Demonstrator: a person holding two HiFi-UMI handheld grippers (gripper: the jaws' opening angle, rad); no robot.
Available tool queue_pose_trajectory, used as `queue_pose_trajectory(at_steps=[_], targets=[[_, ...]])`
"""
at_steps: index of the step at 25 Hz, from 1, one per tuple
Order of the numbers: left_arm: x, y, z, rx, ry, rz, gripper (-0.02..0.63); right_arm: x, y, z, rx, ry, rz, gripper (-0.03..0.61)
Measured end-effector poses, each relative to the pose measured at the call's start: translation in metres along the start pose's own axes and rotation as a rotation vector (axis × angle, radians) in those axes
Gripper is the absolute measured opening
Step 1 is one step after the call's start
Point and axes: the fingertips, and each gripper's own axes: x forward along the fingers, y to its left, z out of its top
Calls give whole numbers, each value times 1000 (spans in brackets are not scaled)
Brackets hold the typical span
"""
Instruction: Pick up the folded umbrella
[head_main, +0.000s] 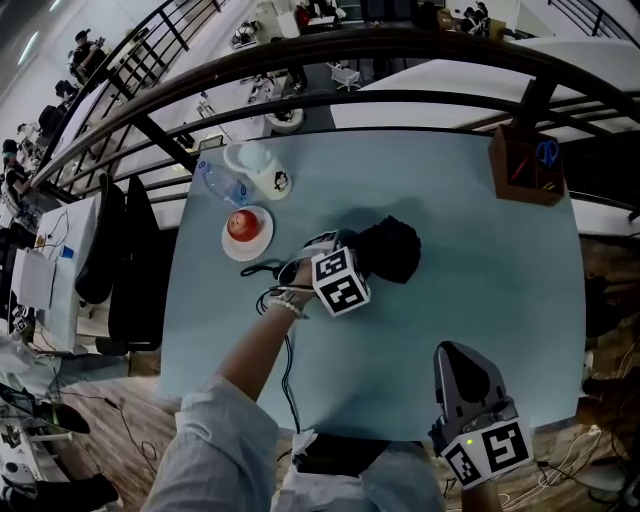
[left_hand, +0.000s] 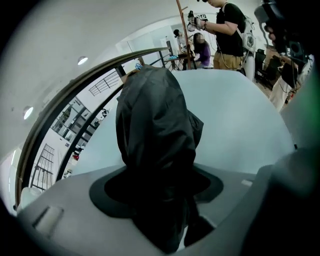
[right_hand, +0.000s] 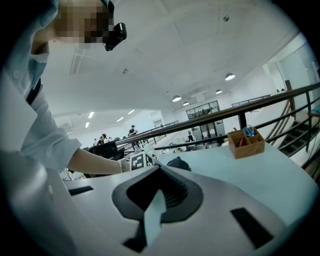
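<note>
Gripper jaws on my left gripper (head_main: 350, 252) were mostly out of sight. From the head view the marker cube covered them, and in the left gripper view black cloth filled the whole gap between them. The folded umbrella (head_main: 392, 248) ran out from between those jaws as a dark, crumpled bundle. Its handle and its far end were hard to make out, and its near end was cut off at the bottom of that view. The jaws stood wide and were clamped on the bundle from both sides. It sat over the middle of the pale blue table (head_main: 480, 290), but I could not tell whether it was lifted clear or touching the top.

My right gripper (head_main: 450, 352) hung at the near edge of the table, well apart from the umbrella. Its jaws were drawn almost together, with only a thin slit of table colour between them and nothing held.

To the left of the umbrella an apple (head_main: 240, 224) sat on a small plate (head_main: 259, 243). A bottle (head_main: 220, 184) and a cup (head_main: 262, 172) stood near them. A wooden box (head_main: 525, 168) was at the far right corner.
</note>
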Motion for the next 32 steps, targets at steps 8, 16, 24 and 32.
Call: queue_pose_trajectory(at_steps=[8,16,24,32], targets=[[-64,15,16,-177,-208,55,288,-9,34,8,-32,-40,-3,0],[-142,21,17,-295,-384,138,288,-23,70,18,-82,-83,-17,0],[-240,19,11,-389,-566,224,288,-39,104,45,-141,-158,-54,0],[-338,-1,19,-441,-780,278,288,-57,138,68,-217,-232,-66,0]])
